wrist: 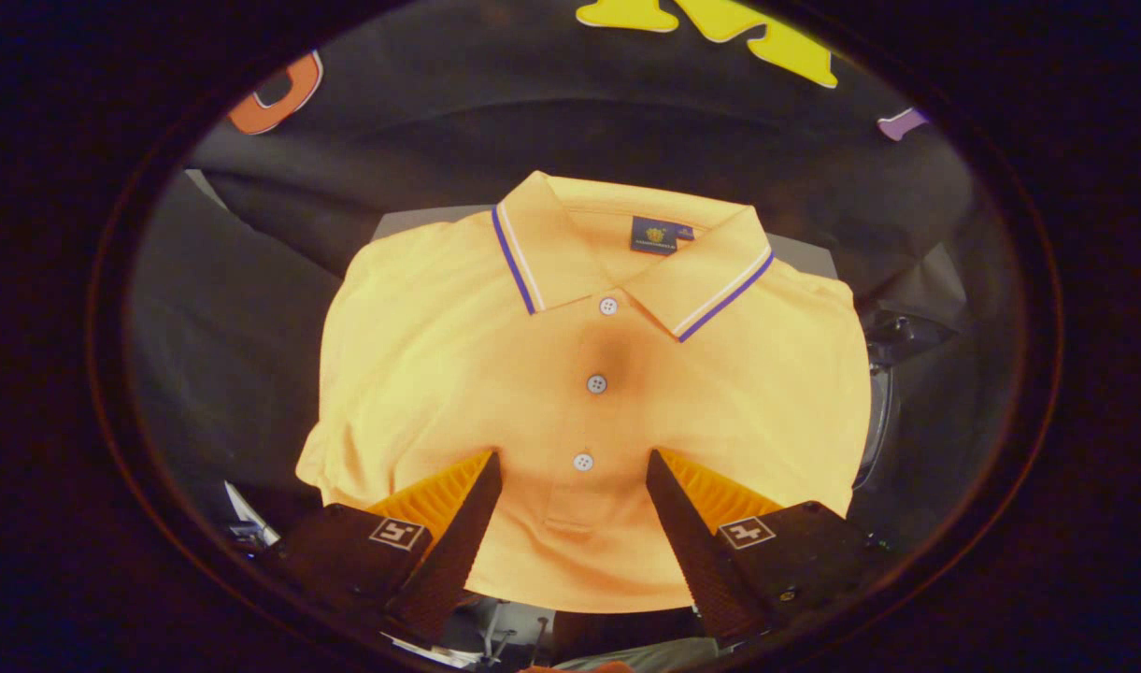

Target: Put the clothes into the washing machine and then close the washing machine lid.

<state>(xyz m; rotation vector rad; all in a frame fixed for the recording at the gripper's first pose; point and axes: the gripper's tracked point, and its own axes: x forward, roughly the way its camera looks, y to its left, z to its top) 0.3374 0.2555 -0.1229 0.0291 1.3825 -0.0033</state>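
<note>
A folded yellow polo shirt (533,374) with a blue-and-white striped collar and three white buttons lies flat on a grey surface (420,222), collar pointing away from me. My gripper (575,460) hovers over the shirt's lower placket, open, one finger on each side of the lowest button. The fingers (458,523) stand wide apart and nothing is pinched between them. I cannot tell whether the tips touch the fabric.
Black cloth drapes around the grey surface on the left and at the back. A dark rounded metal object (883,393) sits just past the shirt's right edge. Small light items (248,523) lie low beside the left finger.
</note>
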